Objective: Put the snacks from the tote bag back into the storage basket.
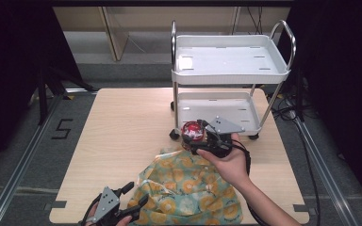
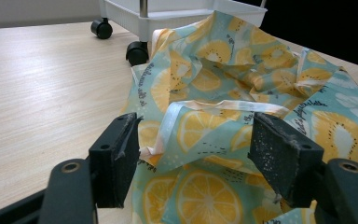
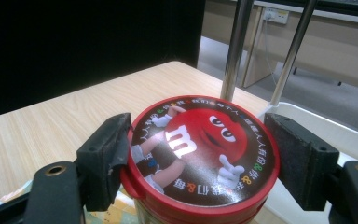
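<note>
The red-lidded candy jar (image 3: pixel 200 154) sits pinched between the jaws of the right gripper (image 1: pixel 202 140), raised just above the far edge of the lemon-print cloth bag (image 1: pixel 186 188), with the white cart (image 1: pixel 231 70) close beyond it and open air to its left. The left gripper (image 2: pixel 196 154) is spread wide, its jaws either side of the bag's pale handle strap (image 2: pixel 205 109) at the near edge. Bare wooden table (image 1: pixel 122 127) lies open to that gripper's left, grey floor around it.

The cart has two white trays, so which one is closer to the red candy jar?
The lower tray. The red-lidded candy jar, held in the right gripper, sits just in front of it, while the upper tray stands higher and farther back.
</note>
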`<action>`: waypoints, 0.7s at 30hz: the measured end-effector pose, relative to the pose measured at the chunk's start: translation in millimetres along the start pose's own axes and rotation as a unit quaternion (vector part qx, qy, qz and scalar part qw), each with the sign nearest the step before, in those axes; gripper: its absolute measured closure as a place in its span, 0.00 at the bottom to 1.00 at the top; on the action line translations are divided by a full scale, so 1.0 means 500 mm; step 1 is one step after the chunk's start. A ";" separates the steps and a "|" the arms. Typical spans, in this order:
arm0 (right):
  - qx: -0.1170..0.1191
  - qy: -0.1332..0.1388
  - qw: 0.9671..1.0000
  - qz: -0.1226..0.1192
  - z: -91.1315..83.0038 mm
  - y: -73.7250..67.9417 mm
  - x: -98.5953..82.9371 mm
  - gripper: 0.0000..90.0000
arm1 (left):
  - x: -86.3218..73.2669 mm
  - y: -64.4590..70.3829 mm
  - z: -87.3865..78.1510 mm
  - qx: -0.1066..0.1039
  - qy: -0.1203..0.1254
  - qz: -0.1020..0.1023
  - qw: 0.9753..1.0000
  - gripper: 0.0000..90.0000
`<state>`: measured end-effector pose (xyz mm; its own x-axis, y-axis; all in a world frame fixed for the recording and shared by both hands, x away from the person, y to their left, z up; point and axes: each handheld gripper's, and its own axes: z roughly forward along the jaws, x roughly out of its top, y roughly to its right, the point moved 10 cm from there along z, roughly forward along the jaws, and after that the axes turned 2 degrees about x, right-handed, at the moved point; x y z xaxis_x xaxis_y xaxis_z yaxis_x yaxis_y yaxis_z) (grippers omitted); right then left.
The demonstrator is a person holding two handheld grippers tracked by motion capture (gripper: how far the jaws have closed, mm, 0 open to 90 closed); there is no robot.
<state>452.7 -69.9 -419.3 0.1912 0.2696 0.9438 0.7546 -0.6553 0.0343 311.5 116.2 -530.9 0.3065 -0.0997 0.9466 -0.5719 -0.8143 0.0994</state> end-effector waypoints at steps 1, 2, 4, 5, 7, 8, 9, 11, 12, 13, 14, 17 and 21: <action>-0.001 0.000 1.000 0.003 0.000 0.001 0.000 0.30 | 0.001 0.000 0.000 -0.003 0.001 0.003 1.000 0.36; -0.003 0.002 1.000 0.006 0.002 0.002 0.001 0.30 | 0.001 0.000 0.000 -0.003 0.001 0.003 1.000 0.36; -0.004 -0.002 1.000 -0.006 0.001 0.009 0.001 0.30 | -0.001 -0.001 -0.001 0.002 -0.004 0.000 1.000 0.36; -0.009 0.000 1.000 -0.001 0.002 0.011 0.002 0.30 | -0.001 -0.001 0.000 0.001 -0.003 0.000 1.000 0.36; 0.003 0.000 1.000 0.006 0.005 0.006 0.001 0.30 | -0.001 -0.001 -0.001 0.002 -0.003 0.000 1.000 0.36; 0.003 -0.003 1.000 0.008 0.004 0.006 0.000 0.30 | -0.001 -0.001 0.000 0.002 -0.003 0.000 1.000 0.36; -0.008 -0.002 1.000 0.006 0.004 0.012 0.001 0.30 | -0.001 0.000 0.000 0.002 -0.003 0.000 1.000 0.36; -0.001 0.000 1.000 0.001 0.006 0.012 0.002 0.30 | -0.001 -0.001 0.000 0.002 -0.003 0.000 1.000 0.36; -0.008 0.001 1.000 0.002 0.007 0.015 0.003 0.30 | -0.001 -0.001 0.000 0.002 -0.003 0.000 1.000 0.36; -0.008 -0.002 1.000 0.008 0.007 0.014 0.002 0.30 | -0.001 0.000 0.000 0.002 -0.003 0.000 1.000 0.36; -0.007 -0.002 1.000 0.007 0.007 0.014 0.003 0.30 | -0.001 0.000 0.000 0.002 -0.003 0.000 1.000 0.36; -0.005 -0.005 1.000 0.004 0.009 0.016 0.005 0.30 | -0.001 -0.001 -0.001 0.002 -0.003 0.000 1.000 0.36; -0.006 -0.005 1.000 0.002 0.011 0.017 0.009 0.30 | -0.001 0.000 0.000 0.001 -0.003 0.000 1.000 0.36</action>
<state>463.6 -70.4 -416.7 0.2003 0.2738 0.9407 0.7465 -0.6645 0.0344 311.4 116.4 -531.3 0.3115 -0.1024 0.9447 -0.5694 -0.8160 0.0993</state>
